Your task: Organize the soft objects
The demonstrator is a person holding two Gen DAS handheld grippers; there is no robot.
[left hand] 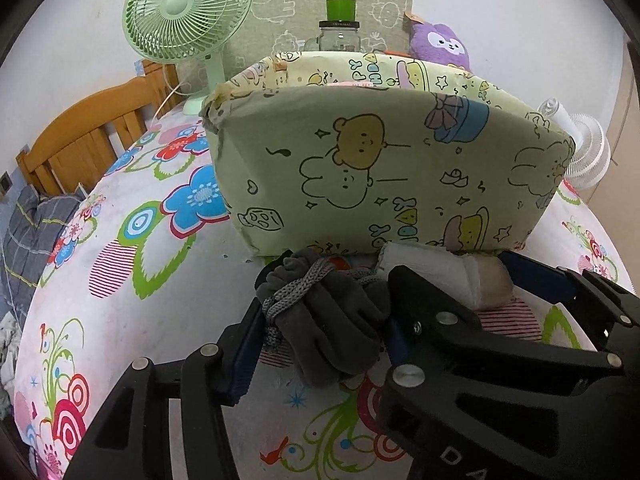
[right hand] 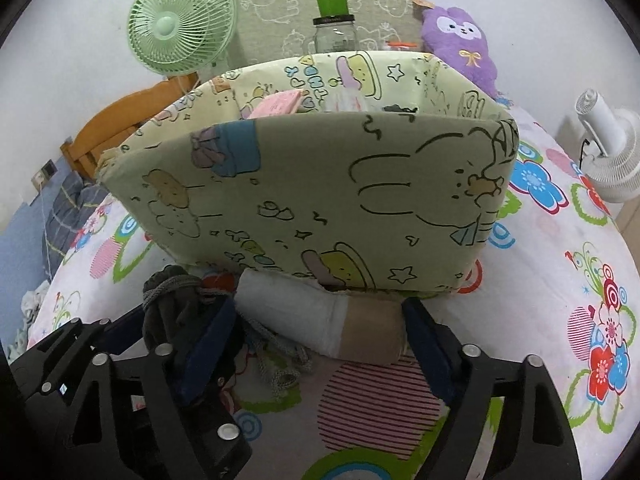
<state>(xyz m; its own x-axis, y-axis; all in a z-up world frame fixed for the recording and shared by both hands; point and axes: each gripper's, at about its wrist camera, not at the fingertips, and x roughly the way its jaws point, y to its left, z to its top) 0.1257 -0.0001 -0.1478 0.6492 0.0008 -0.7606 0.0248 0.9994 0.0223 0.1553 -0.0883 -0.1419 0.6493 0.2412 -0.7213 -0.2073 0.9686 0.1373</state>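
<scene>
- A green desk fan (right hand: 180, 26) stood at the far left of the table (right hand: 560, 280), by a wooden bed frame (left hand: 88, 136)
- The left gripper (left hand: 320, 320) was clamped on a bundle of dark grey gloves (left hand: 332, 320) tied with a grey cord (left hand: 296, 288); the bundle sat at the table's near edge, just in front of the fabric box (right hand: 320, 200), its long axis running from near to far with the tied end toward the box
- The right gripper (right hand: 320, 332) had its jaws spread wide, one on each side of a rolled white cloth (right hand: 304, 316) with a tan band at its right end; the roll lay crosswise, left to right, touching the foot of the box's front wall, and whether the pads touched it could not be told
- The box, printed with cartoon bears and rabbits, held a pink item (right hand: 280, 106)
- Behind it stood a glass jar (right hand: 336, 34) with a green cap
- A purple plush toy (right hand: 460, 44) sat at the far right edge
- A white fan (right hand: 608, 160) stood beyond the right edge
</scene>
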